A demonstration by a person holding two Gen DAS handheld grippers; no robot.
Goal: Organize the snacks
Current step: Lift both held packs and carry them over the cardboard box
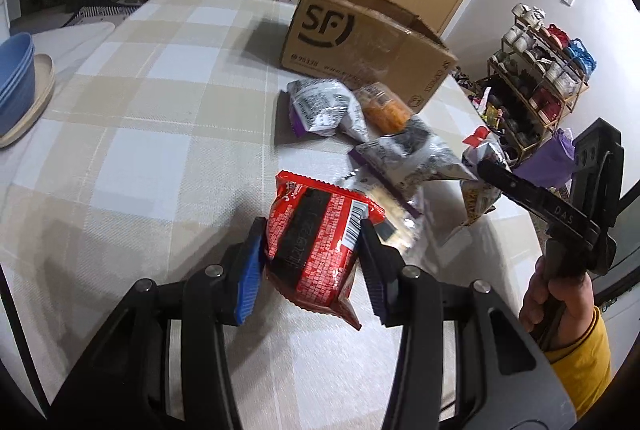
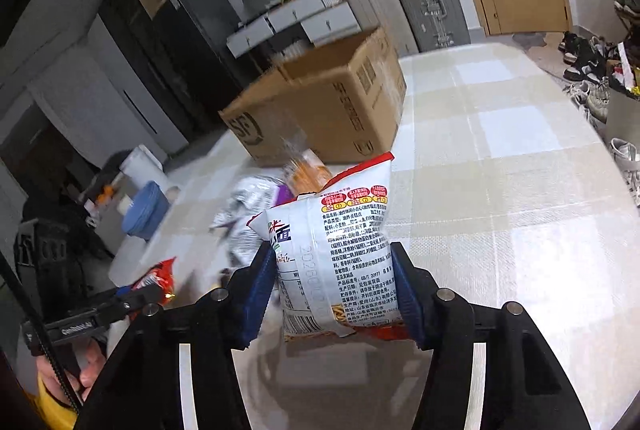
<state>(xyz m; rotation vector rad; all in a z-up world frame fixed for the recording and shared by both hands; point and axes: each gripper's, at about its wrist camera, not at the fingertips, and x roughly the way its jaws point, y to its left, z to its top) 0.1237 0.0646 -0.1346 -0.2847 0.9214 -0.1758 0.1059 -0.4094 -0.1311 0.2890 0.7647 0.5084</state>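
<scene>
My left gripper (image 1: 312, 234) is shut on a red snack packet (image 1: 320, 206), held just above the checked tablecloth (image 1: 160, 110). At the right edge of the left wrist view, my right gripper (image 1: 490, 170) grips a white snack packet (image 1: 478, 198). In the right wrist view, the blue pads of my right gripper (image 2: 334, 270) press both sides of that white packet (image 2: 344, 226), which stands upright with its printed back showing. An open SF cardboard box (image 1: 360, 42) stands further back on the table. Two silver-purple packets (image 1: 324, 106) (image 1: 412, 158) and an orange snack bag (image 1: 386, 108) lie in front of it.
Stacked blue bowls (image 1: 16, 70) on a beige plate sit at the table's left edge. A shelf rack (image 1: 540, 78) with cups stands beyond the right edge. A hand in a yellow sleeve (image 1: 560, 310) holds the right gripper. Suitcases and drawers line the far wall.
</scene>
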